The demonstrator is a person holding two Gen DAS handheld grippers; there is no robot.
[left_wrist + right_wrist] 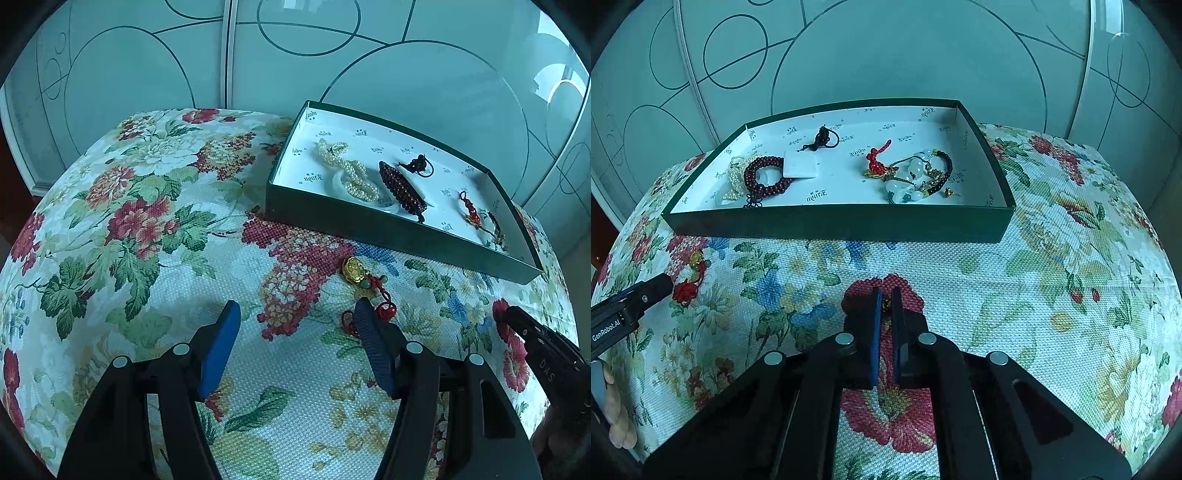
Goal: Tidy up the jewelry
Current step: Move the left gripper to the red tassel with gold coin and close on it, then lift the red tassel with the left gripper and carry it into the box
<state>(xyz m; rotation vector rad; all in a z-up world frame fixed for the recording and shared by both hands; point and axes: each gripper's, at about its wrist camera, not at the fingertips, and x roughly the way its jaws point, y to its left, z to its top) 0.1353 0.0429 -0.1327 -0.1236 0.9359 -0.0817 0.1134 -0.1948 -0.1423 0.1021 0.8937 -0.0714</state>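
Observation:
A dark green box [388, 229] with a white printed lining stands on the floral cloth; it also shows in the right wrist view [834, 225]. It holds a pearl strand [347, 171], a dark red bead bracelet [768, 177], a red knot charm [877, 162] and jade pieces [905, 184]. A gold charm on a red cord [356, 271] lies on the cloth in front of the box. My left gripper [295, 317] is open, its right finger beside the cord. My right gripper [886, 295] is shut on a small gold piece [886, 303] above the cloth.
The floral cloth [147, 221] covers a rounded surface that drops off at the sides. Frosted glass panels with circle lines [905, 55] stand behind the box. The right gripper's tip [517, 321] shows at the left view's right edge.

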